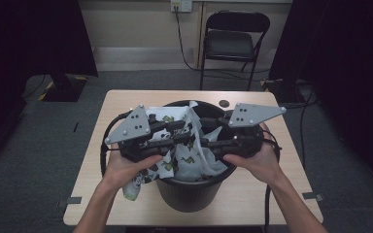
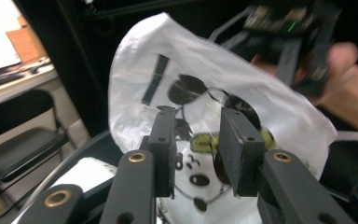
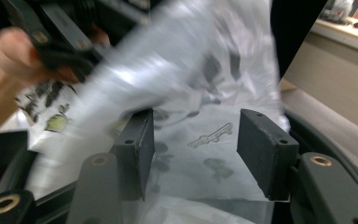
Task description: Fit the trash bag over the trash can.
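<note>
Wooden table (image 1: 252, 194), black bin (image 1: 187, 191), panda-print bag (image 1: 190, 155)

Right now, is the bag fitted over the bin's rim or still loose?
Loose. The bag stands crumpled inside the bin, its edges sticking up, not folded over the rim; both claws are at it.

Recording studio or laboratory room: a lone wooden counter (image 1: 126, 104) on grey carpet, dark curtains (image 1: 34, 39) at both sides, a folding chair (image 1: 233, 41) against the wall, cables (image 1: 303, 116) trailing across the floor.
</note>
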Demonstrator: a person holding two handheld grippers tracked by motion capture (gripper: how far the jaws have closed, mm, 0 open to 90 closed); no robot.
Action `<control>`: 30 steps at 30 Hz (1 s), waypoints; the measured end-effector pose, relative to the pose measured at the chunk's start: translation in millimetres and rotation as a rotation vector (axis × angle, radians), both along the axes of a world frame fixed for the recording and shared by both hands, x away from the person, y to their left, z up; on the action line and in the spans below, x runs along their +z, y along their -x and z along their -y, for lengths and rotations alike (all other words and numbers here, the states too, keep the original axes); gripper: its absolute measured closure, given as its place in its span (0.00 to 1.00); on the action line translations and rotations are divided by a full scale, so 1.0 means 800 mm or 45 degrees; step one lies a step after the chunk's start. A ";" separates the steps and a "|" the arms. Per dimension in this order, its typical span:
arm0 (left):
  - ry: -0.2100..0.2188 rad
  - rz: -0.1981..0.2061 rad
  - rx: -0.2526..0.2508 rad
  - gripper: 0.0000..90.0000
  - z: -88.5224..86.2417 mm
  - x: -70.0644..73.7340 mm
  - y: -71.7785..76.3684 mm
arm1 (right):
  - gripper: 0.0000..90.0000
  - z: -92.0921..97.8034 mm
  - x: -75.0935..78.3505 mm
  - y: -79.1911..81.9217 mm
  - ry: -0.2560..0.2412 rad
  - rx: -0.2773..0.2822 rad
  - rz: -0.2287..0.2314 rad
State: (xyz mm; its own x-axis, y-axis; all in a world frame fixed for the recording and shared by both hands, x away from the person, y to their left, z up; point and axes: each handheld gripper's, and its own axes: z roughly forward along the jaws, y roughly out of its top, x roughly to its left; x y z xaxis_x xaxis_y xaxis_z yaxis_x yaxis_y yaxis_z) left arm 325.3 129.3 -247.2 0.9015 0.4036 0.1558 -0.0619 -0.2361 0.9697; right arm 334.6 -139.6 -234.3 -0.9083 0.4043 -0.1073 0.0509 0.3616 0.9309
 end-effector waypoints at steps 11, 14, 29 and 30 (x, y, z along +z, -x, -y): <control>0.056 -0.058 0.075 0.70 -0.028 -0.025 -0.016 | 0.54 0.024 0.020 -0.001 -0.202 -0.106 0.058; 0.062 -0.060 0.081 0.68 -0.031 -0.027 -0.017 | 0.53 0.024 0.027 0.004 -0.244 -0.082 0.070; 0.119 -0.103 0.134 0.37 -0.068 -0.037 -0.010 | 0.98 0.008 -0.007 -0.016 0.025 -0.112 -0.001; 0.110 -0.106 0.130 0.37 -0.068 -0.039 -0.011 | 1.00 0.009 -0.009 -0.018 0.060 -0.134 0.001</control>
State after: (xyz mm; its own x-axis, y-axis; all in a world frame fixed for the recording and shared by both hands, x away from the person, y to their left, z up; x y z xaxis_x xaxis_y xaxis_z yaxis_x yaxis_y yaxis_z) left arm 333.8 183.5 -278.6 0.8634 0.5027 0.0427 0.0399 -0.1524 0.9875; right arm 349.3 -147.1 -241.6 -0.8609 0.4921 -0.1291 0.0902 0.3975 0.9132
